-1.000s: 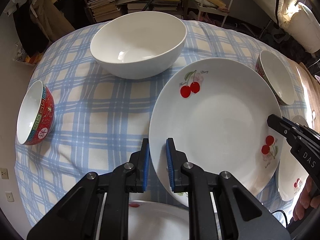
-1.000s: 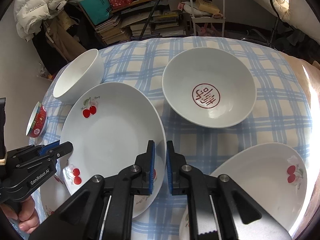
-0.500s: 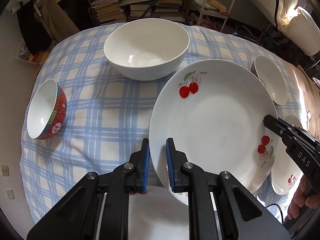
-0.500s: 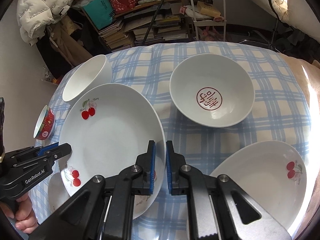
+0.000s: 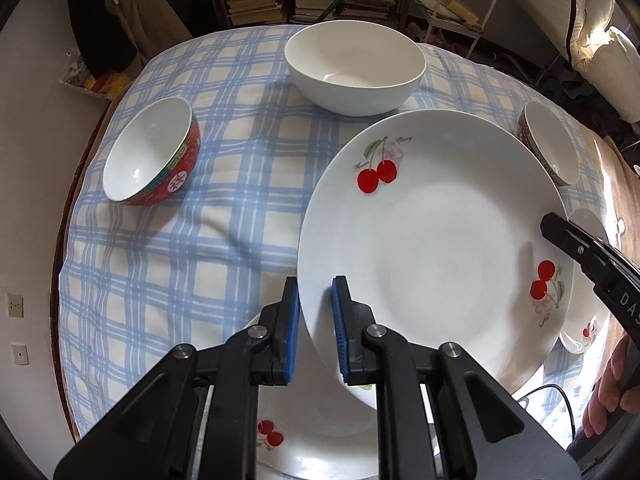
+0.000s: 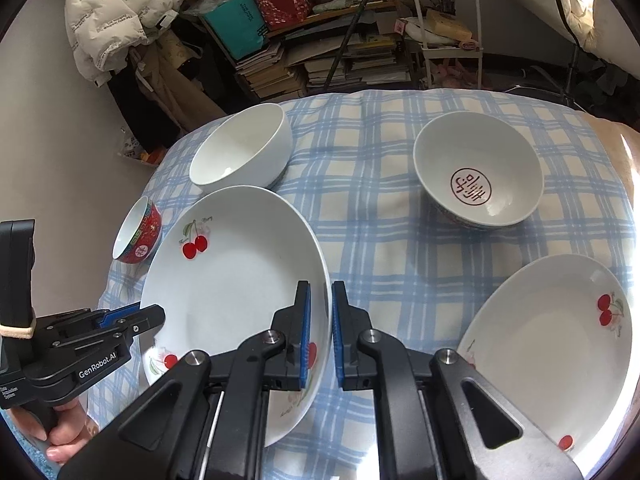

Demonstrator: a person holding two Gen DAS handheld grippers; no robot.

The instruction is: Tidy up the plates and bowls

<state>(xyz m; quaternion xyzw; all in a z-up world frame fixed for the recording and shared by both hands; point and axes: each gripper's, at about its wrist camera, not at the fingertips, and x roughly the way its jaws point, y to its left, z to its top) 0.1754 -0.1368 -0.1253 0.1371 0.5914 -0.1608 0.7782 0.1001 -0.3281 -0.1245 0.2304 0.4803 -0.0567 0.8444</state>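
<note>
The cherry plate is held off the counter, pinched at two opposite rim points: the left claw clamps its near-left edge, and the right claw is pressed almost together on the thin rim at the far side, with nothing supporting the plate underneath. Being glazed, the rim is likely slippery, and each pad seems to cover only a narrow strip of it, so if the two hands drift apart, or one rises faster than the other, I judge the plate could twist out of one grip and swing down from the other. Directly below it in the left wrist view lies a second cherry plate, so a drop would probably land china on china and might chip both. Another cherry plate lies just to the right of the held one, and the large white bowl stands close behind its far edge; a careless sweep could knock either. The small red bowl sits to the left, well apart, and the bowl with the red seal on the far right of the checked cloth; both look out of reach. The soft cloth may also let a plate set down at a tilt slide.
</note>
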